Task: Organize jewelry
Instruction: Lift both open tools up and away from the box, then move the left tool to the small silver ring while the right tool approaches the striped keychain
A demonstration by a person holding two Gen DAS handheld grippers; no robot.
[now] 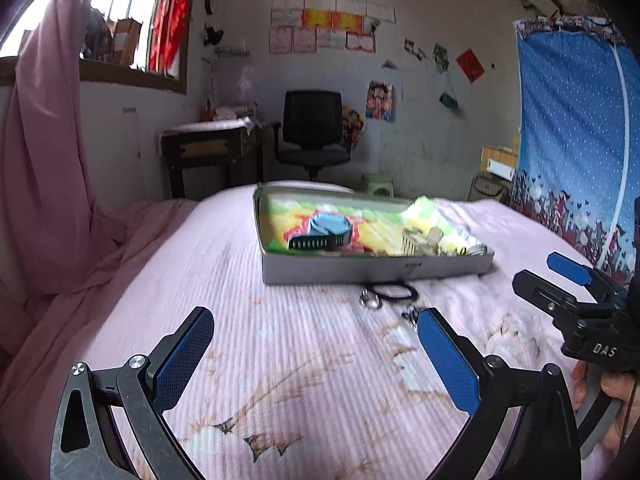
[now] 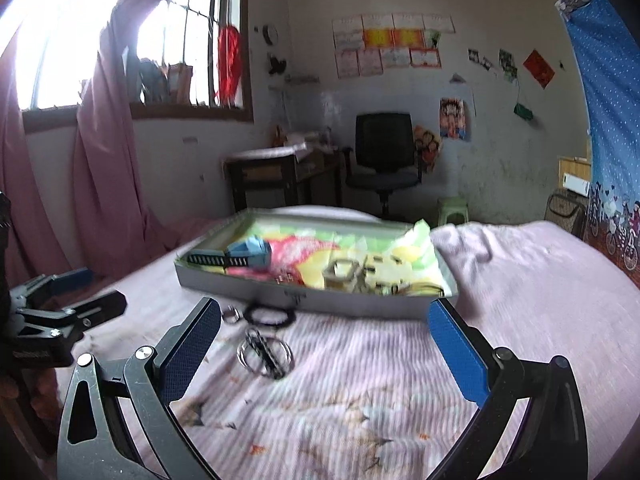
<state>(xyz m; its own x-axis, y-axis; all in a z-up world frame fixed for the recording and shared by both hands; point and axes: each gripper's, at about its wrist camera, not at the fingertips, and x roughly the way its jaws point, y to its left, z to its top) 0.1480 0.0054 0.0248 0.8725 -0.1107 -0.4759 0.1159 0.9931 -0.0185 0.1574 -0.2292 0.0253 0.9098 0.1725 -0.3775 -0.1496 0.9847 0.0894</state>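
Both grippers hover wide open and empty over the pink bed.

The left gripper and right gripper hold nothing. A grey tray sits on the bedspread; just in front of it lie a black hair tie, a ring and a metal bangle.

bedspread bare ahead | bangles, tray block beyond

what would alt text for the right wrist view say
Open right gripper above a pink bedspread, where silver rings and a black cord loop lie before a shallow grey tray of trinkets.
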